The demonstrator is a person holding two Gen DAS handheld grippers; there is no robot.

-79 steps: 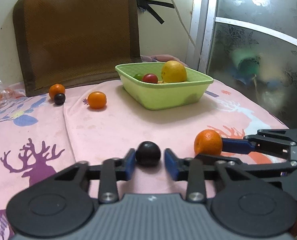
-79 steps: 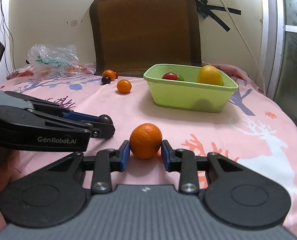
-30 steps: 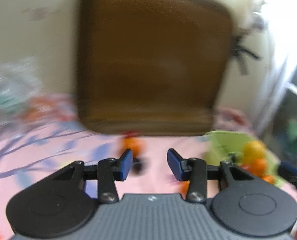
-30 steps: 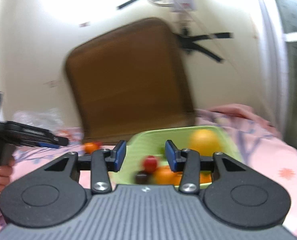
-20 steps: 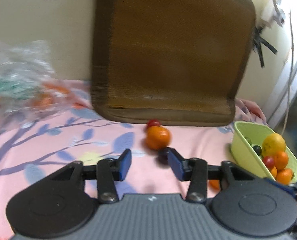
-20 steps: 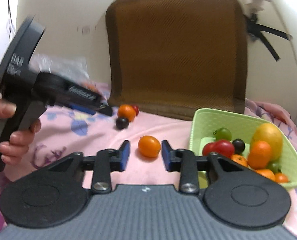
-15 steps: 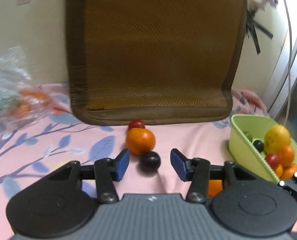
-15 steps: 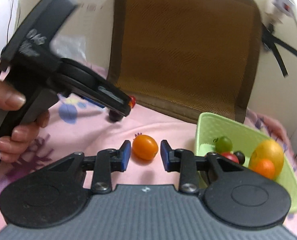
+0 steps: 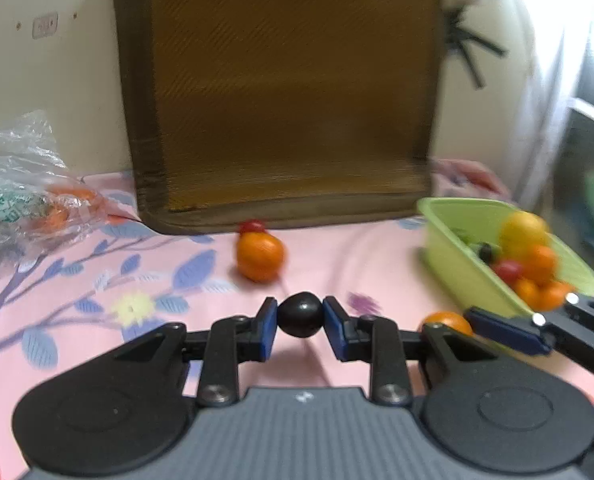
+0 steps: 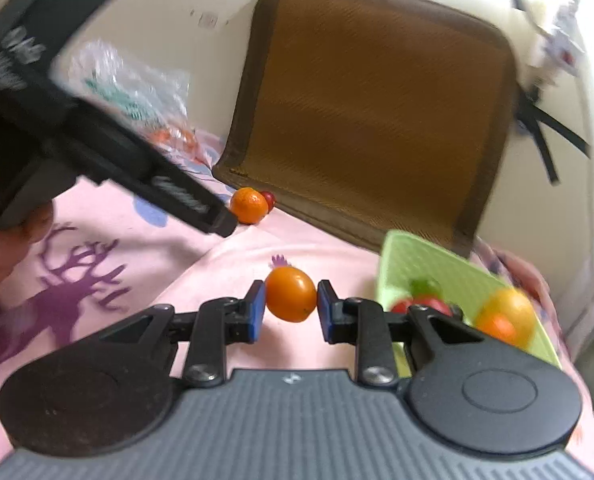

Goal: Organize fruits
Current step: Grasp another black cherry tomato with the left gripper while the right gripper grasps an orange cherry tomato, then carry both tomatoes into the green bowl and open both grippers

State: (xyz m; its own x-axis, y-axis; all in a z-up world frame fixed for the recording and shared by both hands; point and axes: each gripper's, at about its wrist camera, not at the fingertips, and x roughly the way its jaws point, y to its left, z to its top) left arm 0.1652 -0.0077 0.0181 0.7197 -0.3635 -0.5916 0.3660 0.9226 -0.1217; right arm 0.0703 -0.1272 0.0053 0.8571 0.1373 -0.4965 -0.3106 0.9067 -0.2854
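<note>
My left gripper [image 9: 300,326] is shut on a small dark round fruit [image 9: 300,318], both blue pads pressing its sides just above the pink cloth. My right gripper [image 10: 291,314] is shut on a small orange fruit [image 10: 291,298], which also shows at the right of the left wrist view [image 9: 445,320]. Right of both stands a green basket [image 9: 453,268] [image 10: 413,260] holding a yellow fruit, oranges, red tomatoes and a dark fruit. A tangerine [image 9: 260,256] with a red cherry tomato [image 9: 252,225] behind it lies near the brown mat.
A brown woven mat [image 9: 281,92] leans against the wall at the back. A crumpled plastic bag [image 9: 21,184] with orange things in it lies at the far left. A hand [image 10: 1,248] holds the left gripper's body. A glass door stands at the right.
Both grippers moved down and forward onto their fruits. The left jaws narrowed onto the dark fruit; the right jaws narrowed onto the small orange fruit.
</note>
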